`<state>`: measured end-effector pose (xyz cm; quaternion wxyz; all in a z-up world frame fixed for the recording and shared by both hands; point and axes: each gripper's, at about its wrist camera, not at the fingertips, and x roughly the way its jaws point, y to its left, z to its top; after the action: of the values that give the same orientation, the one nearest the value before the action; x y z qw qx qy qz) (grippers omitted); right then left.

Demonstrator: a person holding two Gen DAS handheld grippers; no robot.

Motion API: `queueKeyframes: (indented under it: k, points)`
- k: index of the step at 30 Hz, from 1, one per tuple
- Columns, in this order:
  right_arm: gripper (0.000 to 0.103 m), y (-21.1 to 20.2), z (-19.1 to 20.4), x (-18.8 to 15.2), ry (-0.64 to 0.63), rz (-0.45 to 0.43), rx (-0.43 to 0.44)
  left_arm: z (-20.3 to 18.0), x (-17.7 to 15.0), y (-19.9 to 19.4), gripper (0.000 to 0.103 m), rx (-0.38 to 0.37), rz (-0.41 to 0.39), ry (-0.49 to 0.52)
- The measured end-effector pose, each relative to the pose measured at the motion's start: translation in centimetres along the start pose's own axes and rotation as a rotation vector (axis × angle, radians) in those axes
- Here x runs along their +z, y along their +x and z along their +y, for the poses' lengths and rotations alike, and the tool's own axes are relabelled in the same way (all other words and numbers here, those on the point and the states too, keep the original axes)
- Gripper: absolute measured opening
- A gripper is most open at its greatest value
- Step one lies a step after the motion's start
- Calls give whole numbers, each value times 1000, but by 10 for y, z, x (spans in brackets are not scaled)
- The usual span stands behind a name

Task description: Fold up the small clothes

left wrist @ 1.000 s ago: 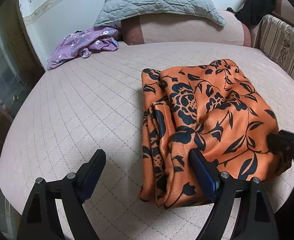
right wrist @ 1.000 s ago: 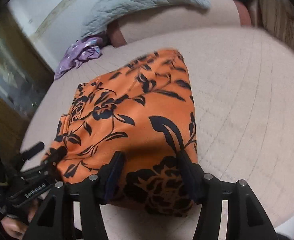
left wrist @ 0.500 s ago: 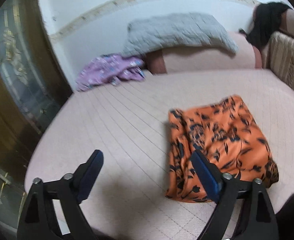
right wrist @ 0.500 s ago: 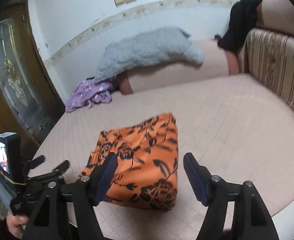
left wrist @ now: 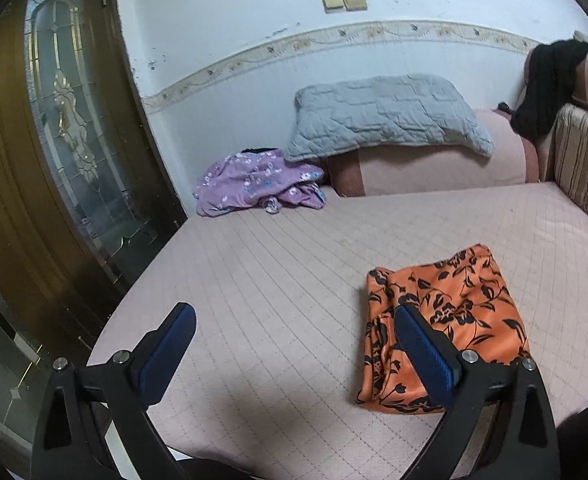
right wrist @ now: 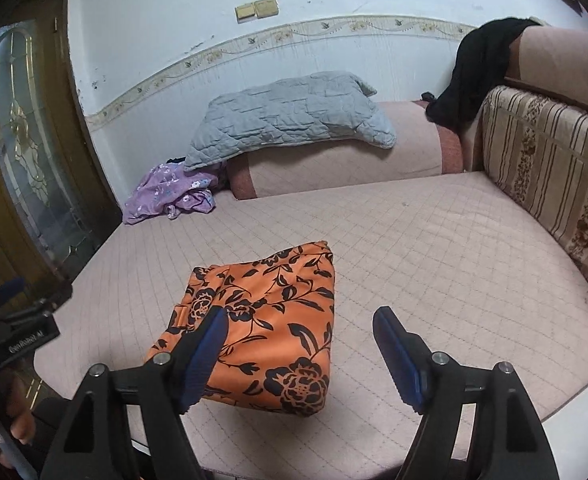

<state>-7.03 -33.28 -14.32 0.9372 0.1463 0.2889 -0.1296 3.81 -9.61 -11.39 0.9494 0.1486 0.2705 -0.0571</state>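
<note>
1. The left tongs (left wrist: 294,340) and the right tongs (right wrist: 300,340) have both just been opening and are now standing spread, with nothing between the pads; a second ago they were low over the orange cloth (right wrist: 262,320), and now they are pulled up and back from it.
2. The orange cloth is lying folded near the front edge of the bed (right wrist: 434,248), apart from both tongs, so I judge this piece is finished.
3. The cloth is looking smooth and a little shiny, with black flowers and leaves; its shape is a rough rectangle with stacked layers at its left side.
4. The purple garment (left wrist: 254,184) is lying crumpled at the far corner, perhaps the next one to fold, though its kind is unclear from here.
5. The bed cover is quilted in squares; a grey padded pillow (left wrist: 382,116) is resting on the bolster behind.
</note>
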Motion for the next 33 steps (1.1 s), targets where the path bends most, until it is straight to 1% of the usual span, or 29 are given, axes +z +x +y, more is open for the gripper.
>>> queueKeyframes:
  k: [8,12,16,18,20,22,23,25,26,27,29,31,33]
  points:
    - [78,-30,9,8,-37,-61,1,17,10,-22,99,21,-40,-43]
    - [78,-43,17,12,-59,-96,15,26,13,-32,99,14,-59,-66]
    - [78,-49,30,11,-90,-99,43,32,14,-38,99,9,-75,-86]
    - [79,-45,36,8,-111,-89,43,32,11,-31,100,5,-60,-89]
    - [79,-28,41,2,-134,-50,6,28,7,-14,101,-21,-1,-89]
    - [79,-6,35,-4,-107,14,-1,23,1,19,101,-69,96,-91]
    - [79,8,27,-6,-72,50,9,19,-3,46,101,-97,175,-92]
    - [79,37,8,-10,18,114,13,9,-10,86,101,-141,284,-92]
    - [79,49,-1,-12,58,137,15,3,-14,112,101,-165,351,-90]
    - [79,66,-12,-14,107,165,22,-3,-18,127,101,-179,388,-87]
    - [79,89,-25,-16,165,191,32,-17,-24,154,101,-203,429,-75]
    - [79,113,-34,-14,197,203,39,-32,-28,170,101,-220,430,-59]
    - [78,137,-37,-9,216,208,87,-43,-27,185,101,-254,436,-55]
